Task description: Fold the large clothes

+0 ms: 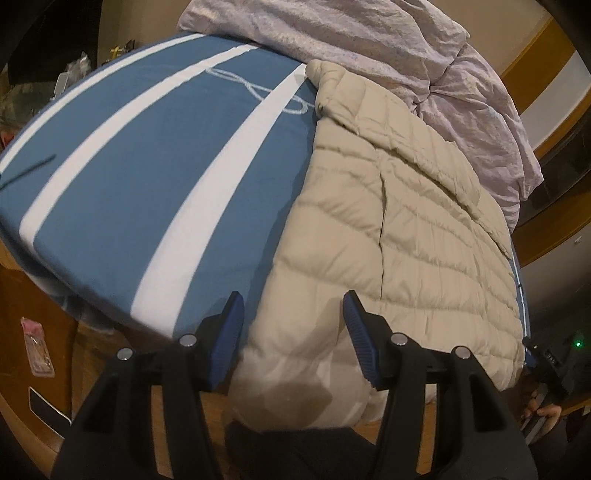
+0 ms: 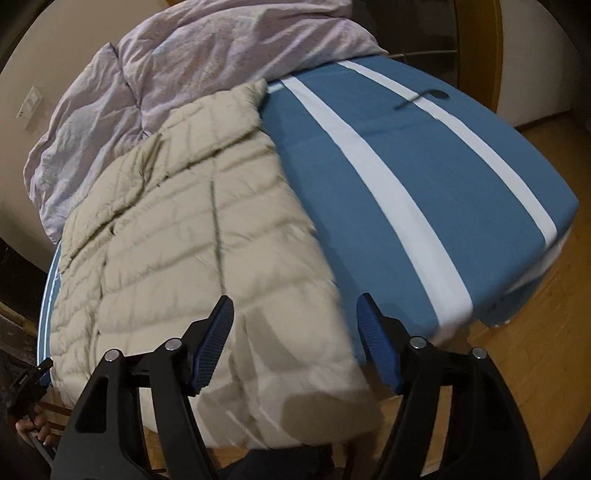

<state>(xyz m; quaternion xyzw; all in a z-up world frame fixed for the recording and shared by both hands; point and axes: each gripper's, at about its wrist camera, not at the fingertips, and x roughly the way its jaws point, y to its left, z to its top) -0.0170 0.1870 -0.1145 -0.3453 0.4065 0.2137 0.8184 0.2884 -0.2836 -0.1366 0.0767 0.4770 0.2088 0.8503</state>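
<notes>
Jacket [image 1: 388, 236], one, beige and quilted, lies on the bed [image 1: 147, 177], its hem hanging over the near edge below both my grippers. Left gripper [image 1: 293, 332] and right gripper [image 2: 295, 336] are spread and empty above that hem. It looks light, puffy and slippery; I'd pinch the hem corners. Beyond lies one rumpled lilac duvet [image 1: 369, 33].

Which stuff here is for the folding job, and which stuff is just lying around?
For the job:
- beige puffy jacket spread on the bed
- left gripper, open
- right gripper, open

Just lying about:
- crumpled lilac duvet at the far end
- blue striped bed sheet
- pink packet on the floor
</notes>
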